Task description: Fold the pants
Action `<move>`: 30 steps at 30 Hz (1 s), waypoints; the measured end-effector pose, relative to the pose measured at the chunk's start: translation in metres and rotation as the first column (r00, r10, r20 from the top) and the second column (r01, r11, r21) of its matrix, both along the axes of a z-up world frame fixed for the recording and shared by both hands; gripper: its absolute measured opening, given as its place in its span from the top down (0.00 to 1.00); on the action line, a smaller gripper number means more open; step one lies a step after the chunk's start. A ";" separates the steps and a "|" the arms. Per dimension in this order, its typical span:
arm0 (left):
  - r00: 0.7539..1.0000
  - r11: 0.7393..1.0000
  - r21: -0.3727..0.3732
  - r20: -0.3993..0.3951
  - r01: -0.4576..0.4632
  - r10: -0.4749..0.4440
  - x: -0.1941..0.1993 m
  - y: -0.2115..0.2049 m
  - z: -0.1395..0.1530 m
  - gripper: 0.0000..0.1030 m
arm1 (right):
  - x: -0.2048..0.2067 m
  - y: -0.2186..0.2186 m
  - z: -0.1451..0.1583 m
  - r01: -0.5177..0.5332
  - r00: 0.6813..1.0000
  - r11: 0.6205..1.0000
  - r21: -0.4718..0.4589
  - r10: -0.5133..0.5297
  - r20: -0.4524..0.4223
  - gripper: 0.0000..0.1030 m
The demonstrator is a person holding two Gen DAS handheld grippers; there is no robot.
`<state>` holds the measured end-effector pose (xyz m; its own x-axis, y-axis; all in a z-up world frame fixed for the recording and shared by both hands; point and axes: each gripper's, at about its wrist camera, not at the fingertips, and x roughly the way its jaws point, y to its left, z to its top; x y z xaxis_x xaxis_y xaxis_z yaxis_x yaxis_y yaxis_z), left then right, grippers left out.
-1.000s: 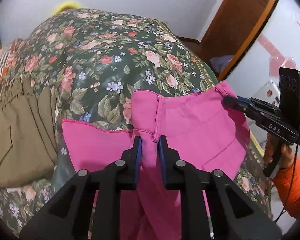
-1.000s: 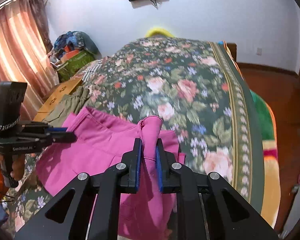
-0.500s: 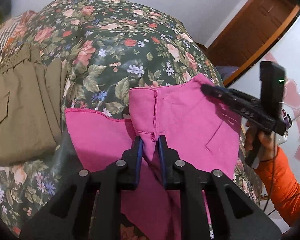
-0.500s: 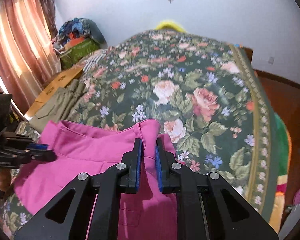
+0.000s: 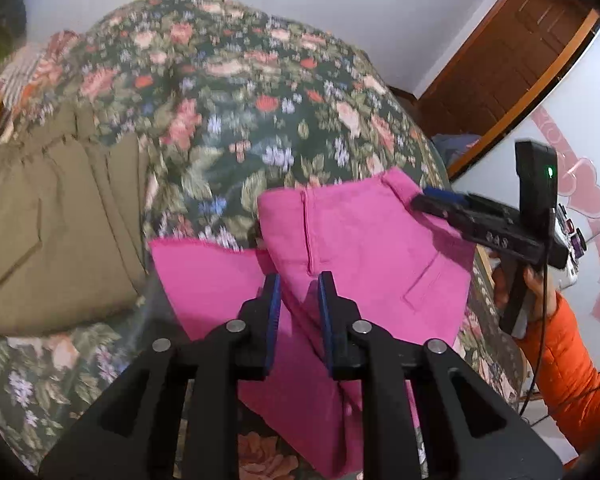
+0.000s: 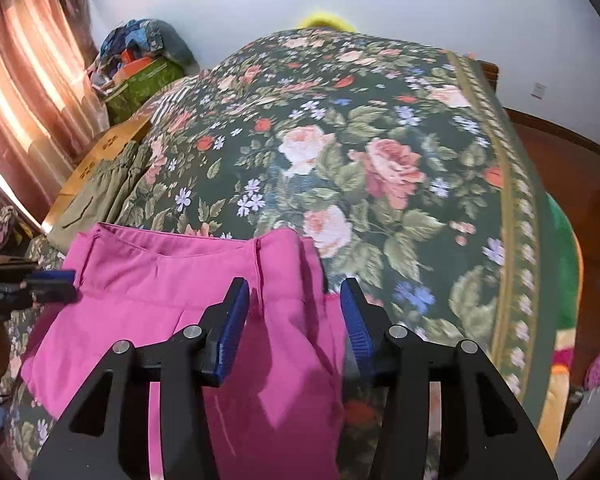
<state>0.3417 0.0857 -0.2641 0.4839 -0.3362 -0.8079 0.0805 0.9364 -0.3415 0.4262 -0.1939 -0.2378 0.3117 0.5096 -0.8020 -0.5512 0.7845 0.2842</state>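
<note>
Pink pants (image 5: 364, 248) lie on the bed (image 6: 380, 152) at its near edge, waistband toward the middle of the bed, legs hanging over the near edge; fabric is doubled over, with a second pink layer sticking out to the left in the left wrist view; bed cover is dark green with roses and small flowers.

Left tool (image 5: 298, 292) is clenched on a bunched fold of the pants just below the fly seam, blue pads pressing the cloth from both sides; in the right wrist view the same tool (image 6: 66, 282) shows at the left rim, its blue tip on the left end of the waistband.

Right tool (image 6: 292, 300) is releasing, jaws opening; a raised ridge of pink fabric near the fly seam sits between the fingers but the pads stand clear of it on each side; in the left wrist view the same tool (image 5: 432, 200) sits at the right corner of the waistband, too small there to read the grip; a hand (image 5: 512, 284) with an orange sleeve (image 5: 568, 364) holds its handle.

Olive pants (image 5: 56, 232) lie folded on the left side of the bed, apart from the pink pair; a cardboard box (image 6: 100, 156) and a curtain (image 6: 24, 92) sit beyond the bed's left edge; left wrist view is motion-blurred.
</note>
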 end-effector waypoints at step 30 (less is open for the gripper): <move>0.994 0.999 0.046 -0.103 -0.022 0.027 0.057 0.001 -0.041 0.96 | -0.067 0.014 -0.009 -0.116 0.993 0.993 -0.013 0.116 -0.024 0.57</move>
<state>0.3990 0.0871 -0.3054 0.4049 -0.2875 -0.8680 0.0239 0.9523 -0.3043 0.3591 -0.1803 -0.2467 0.2324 0.5299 -0.8156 -0.6318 0.7198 0.2876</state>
